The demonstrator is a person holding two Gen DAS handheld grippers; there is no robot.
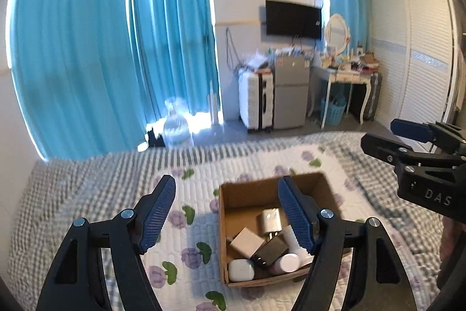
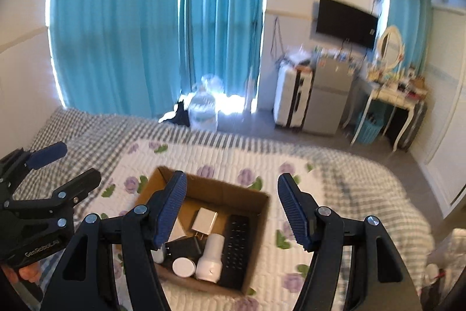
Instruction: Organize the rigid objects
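An open cardboard box (image 1: 247,188) (image 2: 256,196) sits on the flowered bed quilt (image 1: 198,191). It holds a white charger plug (image 1: 270,220) (image 2: 204,219), a black adapter (image 1: 269,251) (image 2: 185,248), a white case (image 1: 240,269), a white bottle (image 2: 210,257), a white round lid (image 2: 183,266) and a black remote (image 2: 237,238). My left gripper (image 1: 227,210) is open and empty, above the box's left side. My right gripper (image 2: 231,210) is open and empty above the box; it also shows at the right edge of the left wrist view (image 1: 407,142).
The quilt covers a checked bedspread (image 2: 364,179). Beyond the bed's far edge stand a water jug (image 1: 177,130), a white suitcase (image 1: 256,101), a small fridge (image 1: 291,95) and a cluttered dressing table (image 1: 346,72). Blue curtains (image 1: 87,48) hang behind.
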